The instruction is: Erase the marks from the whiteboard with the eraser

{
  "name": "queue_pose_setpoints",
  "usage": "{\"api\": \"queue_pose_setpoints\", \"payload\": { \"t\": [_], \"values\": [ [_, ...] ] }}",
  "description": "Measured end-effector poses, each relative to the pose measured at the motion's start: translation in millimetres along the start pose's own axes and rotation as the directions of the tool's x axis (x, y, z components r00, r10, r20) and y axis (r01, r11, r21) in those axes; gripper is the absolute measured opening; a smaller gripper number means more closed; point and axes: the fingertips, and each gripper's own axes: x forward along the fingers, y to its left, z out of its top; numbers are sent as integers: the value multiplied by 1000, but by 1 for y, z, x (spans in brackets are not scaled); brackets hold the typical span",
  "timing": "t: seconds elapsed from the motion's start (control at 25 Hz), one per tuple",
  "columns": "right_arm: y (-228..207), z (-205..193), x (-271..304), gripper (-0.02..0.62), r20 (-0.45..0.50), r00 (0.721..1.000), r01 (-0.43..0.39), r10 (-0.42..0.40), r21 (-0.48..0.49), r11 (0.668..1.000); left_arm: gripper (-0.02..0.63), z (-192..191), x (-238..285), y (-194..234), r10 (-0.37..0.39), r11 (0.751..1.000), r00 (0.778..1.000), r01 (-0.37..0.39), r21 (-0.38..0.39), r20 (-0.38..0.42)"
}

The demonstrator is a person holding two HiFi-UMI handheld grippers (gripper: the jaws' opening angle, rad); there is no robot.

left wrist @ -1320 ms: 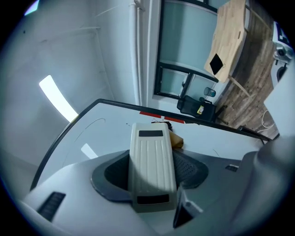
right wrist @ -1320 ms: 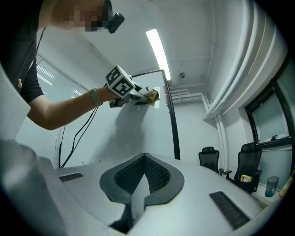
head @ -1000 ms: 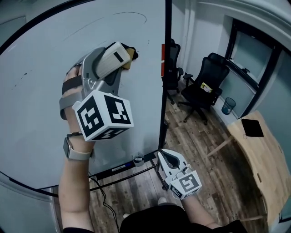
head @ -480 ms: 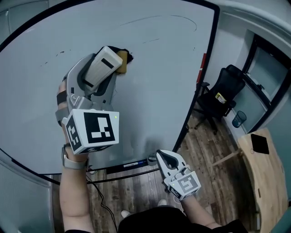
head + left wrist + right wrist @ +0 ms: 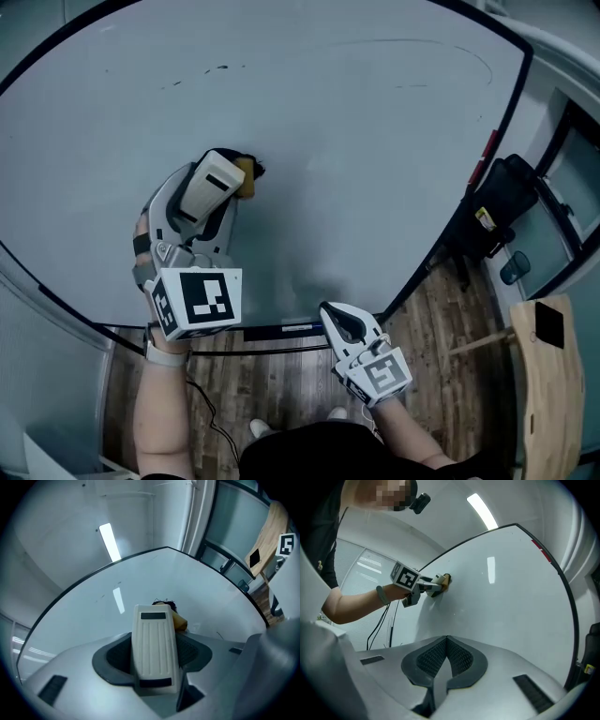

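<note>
Left gripper clamps the eraser mid-whiteboard, bare surface all round; right gripper closed, empty. Earlier, the eraser lay nearer the right frame.

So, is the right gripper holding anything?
No, the right gripper has its jaws closed together with nothing between them.

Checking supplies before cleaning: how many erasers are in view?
1: the eraser, clamped in the left claw, its tip against the whiteboard. The right claw is shut and empty. Others may be out of view.
</note>
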Motion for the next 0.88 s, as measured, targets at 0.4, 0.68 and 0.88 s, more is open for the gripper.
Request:
{"api": "queue_pose_setpoints", "payload": {
  "t": [0.4, 0.68, 0.88],
  "values": [
    [47, -27, 42, 26, -43, 993, -110, 111, 11, 994, 265, -152, -83, -69, -152, 948, 970, 89, -304, -189],
    [78, -47, 63, 26, -114, 979, -164, 166, 30, 986, 264, -202, -142, -97, -168, 899, 946, 32, -437, -277],
    [103, -58, 75, 26, -152, 965, -215, 216, 26, 976, 264, -224, -181, -120, -189, 866, 928, 4, -499, -320]
  ]
}}
